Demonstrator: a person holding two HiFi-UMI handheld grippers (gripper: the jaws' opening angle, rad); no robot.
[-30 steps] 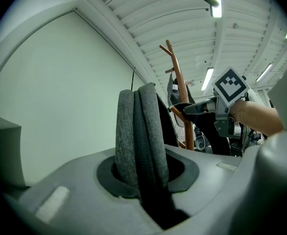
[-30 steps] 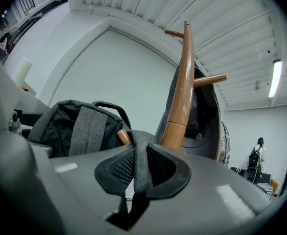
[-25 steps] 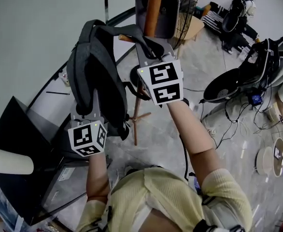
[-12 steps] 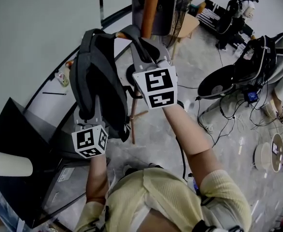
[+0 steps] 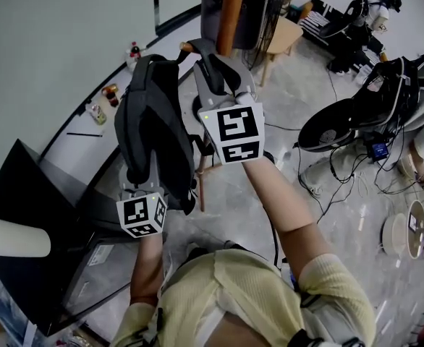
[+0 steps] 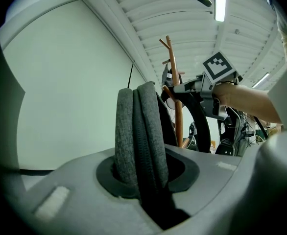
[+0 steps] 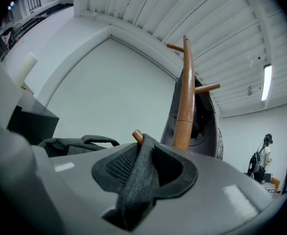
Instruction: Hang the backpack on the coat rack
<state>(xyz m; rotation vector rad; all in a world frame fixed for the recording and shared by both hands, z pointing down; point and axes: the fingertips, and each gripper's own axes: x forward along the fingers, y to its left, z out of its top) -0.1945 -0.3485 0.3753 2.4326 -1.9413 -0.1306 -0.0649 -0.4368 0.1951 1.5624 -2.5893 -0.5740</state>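
A dark grey backpack (image 5: 154, 129) hangs between my two grippers beside the wooden coat rack (image 5: 230, 13). My left gripper (image 5: 141, 183) is shut on the backpack's lower body, and thick grey fabric (image 6: 141, 131) fills its jaws (image 6: 143, 180). My right gripper (image 5: 215, 74) is shut on the backpack strap (image 7: 141, 175), close to the rack's pole (image 7: 184, 106). The strap lies against the tip of a low wooden peg (image 7: 137, 135). Whether it is hooked over the peg I cannot tell. The rest of the bag (image 7: 75, 145) sags to the left.
A dark garment (image 5: 252, 20) hangs on the rack. A black box (image 5: 31, 215) and a white cylinder (image 5: 13, 241) stand at the left. Small bottles (image 5: 111, 92) sit by the wall. An office chair (image 5: 335, 125), cables and gear fill the right floor. A person (image 7: 264, 153) stands far off.
My left gripper has sunk and shifted right, bringing the backpack's body closer to the rack. The right gripper has stayed by the peg with the strap.
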